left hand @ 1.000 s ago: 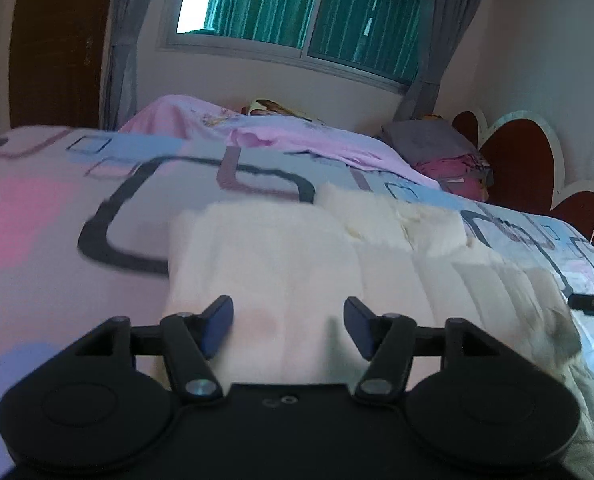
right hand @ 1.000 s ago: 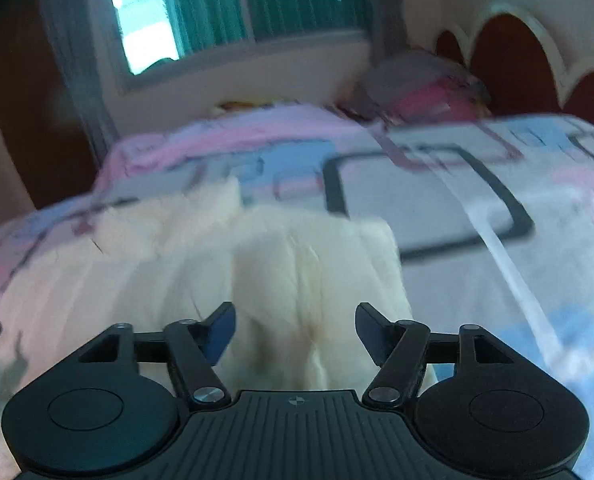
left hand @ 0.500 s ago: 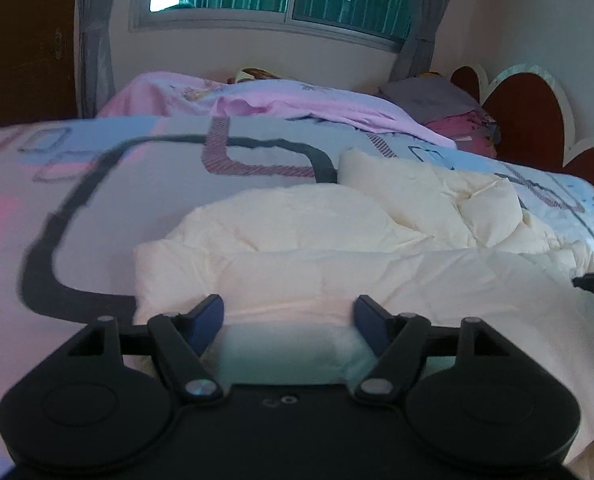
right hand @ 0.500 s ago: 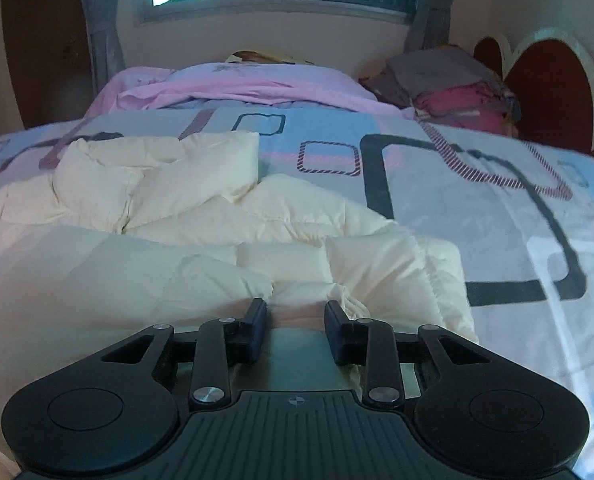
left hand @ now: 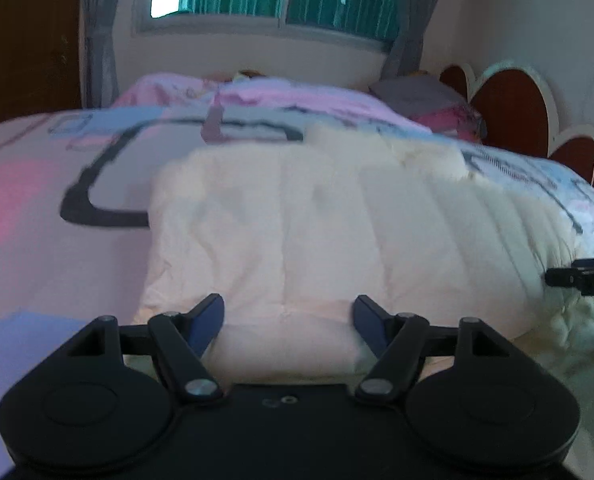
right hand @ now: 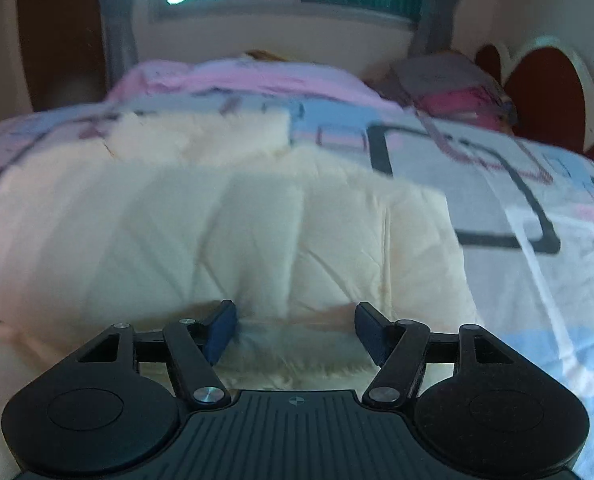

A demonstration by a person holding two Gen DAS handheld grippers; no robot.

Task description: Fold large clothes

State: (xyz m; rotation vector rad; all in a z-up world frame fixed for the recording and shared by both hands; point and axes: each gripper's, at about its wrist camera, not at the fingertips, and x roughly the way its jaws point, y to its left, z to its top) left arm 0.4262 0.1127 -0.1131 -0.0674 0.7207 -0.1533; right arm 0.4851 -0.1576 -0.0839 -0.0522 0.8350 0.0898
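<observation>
A cream quilted jacket [left hand: 317, 232] lies spread across the patterned bed, blurred by motion. My left gripper [left hand: 287, 304] stands open over its near left edge, and fabric shows between the fingers without the pads pressing it. In the right wrist view the same jacket [right hand: 237, 232] fills the middle. My right gripper [right hand: 293, 308] is at its near right edge with its jaws opening. The jacket's hem lies between them, untouched by the pads. The right gripper's tip [left hand: 581, 280] pokes in at the left view's right edge.
The bed cover [left hand: 57, 200] has pink, blue and black-outlined squares. A pink blanket [left hand: 297, 100] is bunched at the far side, with a grey and pink pile [left hand: 437, 100] beside a red heart-shaped headboard [left hand: 509, 108]. The window and curtains are behind.
Half a second ago the right jaws were nearly closed at the jacket's near edge; they have now spread wide. Both grippers have sunk toward the jacket, which looks flatter.
</observation>
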